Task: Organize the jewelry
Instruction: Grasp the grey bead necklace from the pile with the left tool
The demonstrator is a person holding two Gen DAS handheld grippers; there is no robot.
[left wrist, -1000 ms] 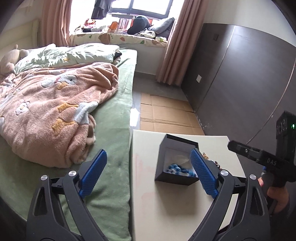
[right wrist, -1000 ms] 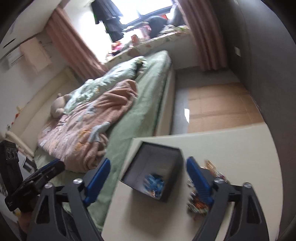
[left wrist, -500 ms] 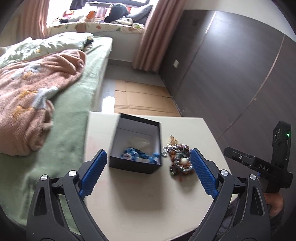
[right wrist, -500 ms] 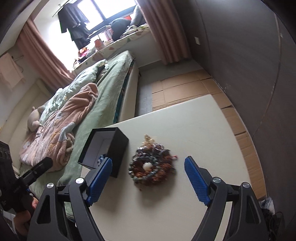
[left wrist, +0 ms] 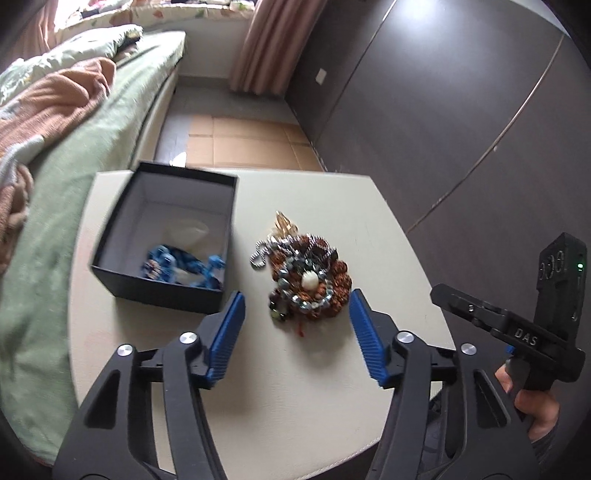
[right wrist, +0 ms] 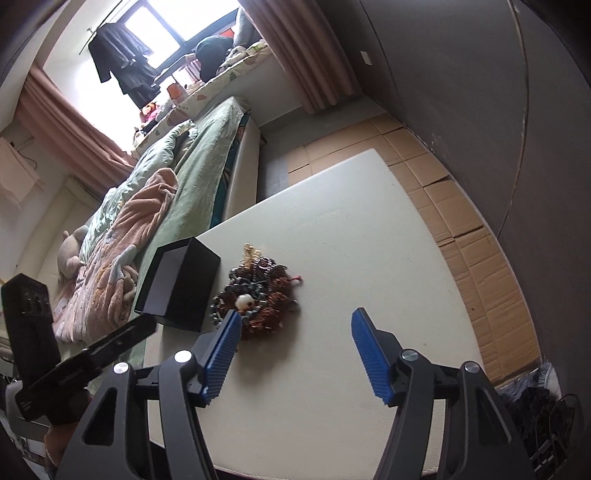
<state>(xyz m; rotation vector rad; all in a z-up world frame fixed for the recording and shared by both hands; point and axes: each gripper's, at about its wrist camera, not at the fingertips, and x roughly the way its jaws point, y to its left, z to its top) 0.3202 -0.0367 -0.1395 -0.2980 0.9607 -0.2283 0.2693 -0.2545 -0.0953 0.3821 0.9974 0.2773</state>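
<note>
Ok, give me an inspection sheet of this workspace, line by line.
Surface: cream tabletop, standing next to the bed.
Job's things: open black box with blue beaded jewelry inside; heap of mixed beaded jewelry on the table to the right of the box, apart from it.
Clutter: nothing seen on the table beyond these.
Grippers: left claw open, its jaws lined up either side of the heap; right claw open and empty, with the heap by its left finger.
Cables: nothing seen.
Surroundings: bed with a pink blanket; cardboard sheets on the floor; dark wall panels; curtained window.
</note>
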